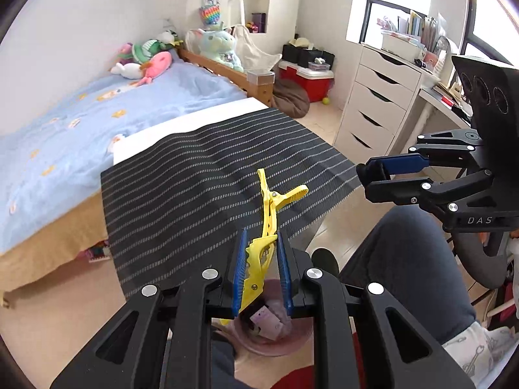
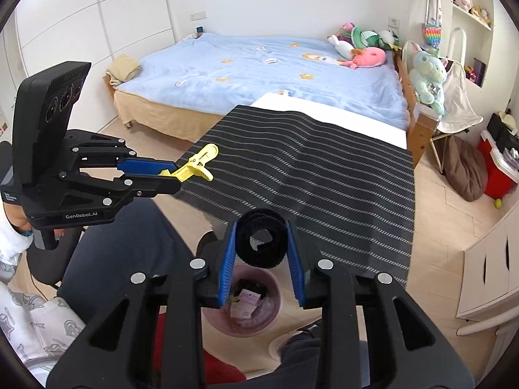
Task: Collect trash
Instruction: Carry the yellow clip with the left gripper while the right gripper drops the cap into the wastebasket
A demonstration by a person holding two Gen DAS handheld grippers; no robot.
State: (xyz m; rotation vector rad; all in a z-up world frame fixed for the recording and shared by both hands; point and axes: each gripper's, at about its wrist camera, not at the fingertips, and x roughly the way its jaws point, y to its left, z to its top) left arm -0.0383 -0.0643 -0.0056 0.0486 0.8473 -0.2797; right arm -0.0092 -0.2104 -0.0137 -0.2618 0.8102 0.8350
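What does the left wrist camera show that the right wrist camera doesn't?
Only the left wrist view shows the window and the desk beside the white drawers.

Only the right wrist view shows the rolled black strap held in the right tongs, the bed's foot end and a folded beige cloth.

Both show the left tongs clamped on the yellow clip, the striped mat, the pink bin holding trash, and the blue bed.

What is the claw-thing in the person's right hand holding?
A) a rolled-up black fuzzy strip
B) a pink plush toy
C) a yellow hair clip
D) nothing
A: in the right wrist view the right gripper is closed on a rolled black fuzzy strip, while the yellow hair clip sits in the left gripper.
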